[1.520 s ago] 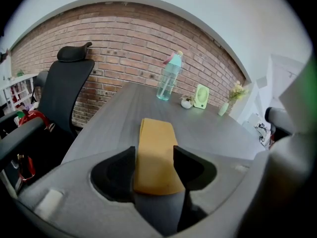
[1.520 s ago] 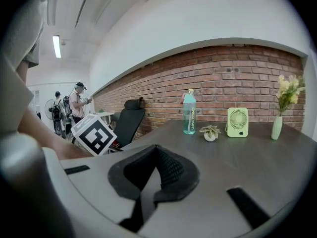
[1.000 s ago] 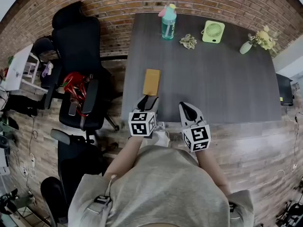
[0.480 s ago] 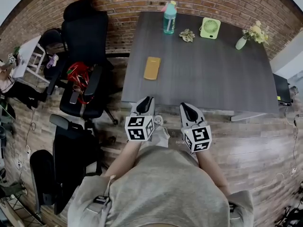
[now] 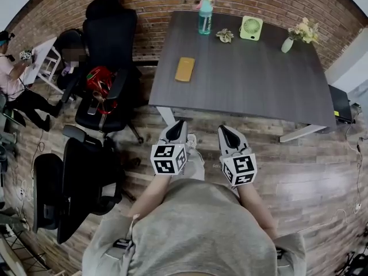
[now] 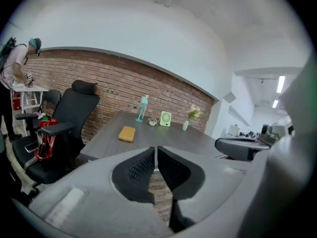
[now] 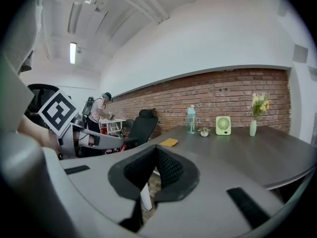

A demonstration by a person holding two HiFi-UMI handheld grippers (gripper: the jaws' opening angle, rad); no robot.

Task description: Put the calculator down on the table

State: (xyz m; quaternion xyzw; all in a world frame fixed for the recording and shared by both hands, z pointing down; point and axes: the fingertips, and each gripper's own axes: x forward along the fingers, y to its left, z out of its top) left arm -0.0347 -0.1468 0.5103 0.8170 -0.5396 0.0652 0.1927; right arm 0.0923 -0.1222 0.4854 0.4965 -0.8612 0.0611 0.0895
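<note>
The calculator (image 5: 184,69), a flat yellow-orange slab, lies on the dark grey table (image 5: 259,79) near its left edge. It also shows in the left gripper view (image 6: 127,133) and the right gripper view (image 7: 169,142). Both grippers hang over the wooden floor, well short of the table's front edge. My left gripper (image 5: 177,130) has just been closing and its pads now meet with nothing between them (image 6: 156,157). My right gripper (image 5: 226,134) is shut and empty too (image 7: 157,165).
At the table's far edge stand a teal bottle (image 5: 204,16), a small plant (image 5: 224,35), a green fan (image 5: 250,27) and a vase of flowers (image 5: 296,36). Black office chairs (image 5: 106,50) stand left of the table, another (image 5: 86,171) nearer me. A person (image 5: 14,79) sits far left.
Both grippers have drawn back from the table's front edge out over the floor. The left gripper's jaws have closed on nothing. The calculator stays where it lay.
</note>
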